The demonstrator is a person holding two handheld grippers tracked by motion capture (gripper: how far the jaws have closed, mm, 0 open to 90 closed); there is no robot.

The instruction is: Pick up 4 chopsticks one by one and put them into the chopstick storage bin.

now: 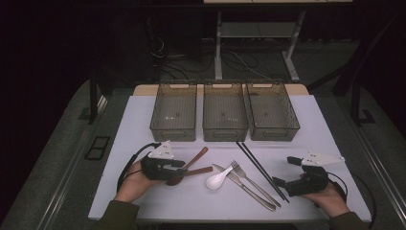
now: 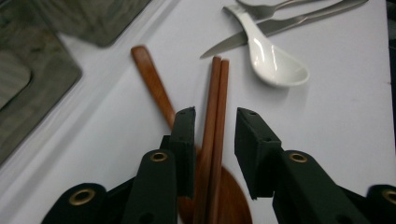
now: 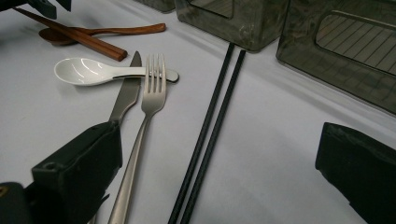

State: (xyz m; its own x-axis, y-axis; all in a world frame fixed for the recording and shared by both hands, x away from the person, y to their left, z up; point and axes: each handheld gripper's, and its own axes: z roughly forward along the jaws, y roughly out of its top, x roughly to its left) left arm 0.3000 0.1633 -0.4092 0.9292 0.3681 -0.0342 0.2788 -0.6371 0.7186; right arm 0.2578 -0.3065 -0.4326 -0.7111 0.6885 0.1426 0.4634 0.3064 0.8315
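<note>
On the white bench (image 1: 143, 120), at its far edge, three smoky transparent plastic bins (image 1: 223, 110) stand side by side. In front of them lies the cutlery: one pair of brown wooden chopsticks (image 2: 212, 116), one brown wooden spoon (image 2: 152, 84), one white ceramic soup spoon (image 1: 218, 178), one steel knife (image 1: 242, 186), one steel fork (image 1: 253, 182) and one pair of thin black chopsticks (image 1: 261, 167).

The left tool (image 2: 214, 135) is low over the wooden chopsticks, which pass between its two jaws. The jaws are a little apart and the pads do not press on the sticks; a gap shows on the right side. The wooden chopsticks lie across the bowl of the wooden spoon, and their tips end near the white spoon. The near ends of the sticks and most of the spoon bowl are hidden under the tool.

The right tool (image 1: 287, 171) rests near the right edge of the bench, its jaws wide apart with nothing between them, next to the black chopsticks. The knife handle is partly covered by one jaw in the right gripper view. The white spoon's handle lies over the knife blade.
</note>
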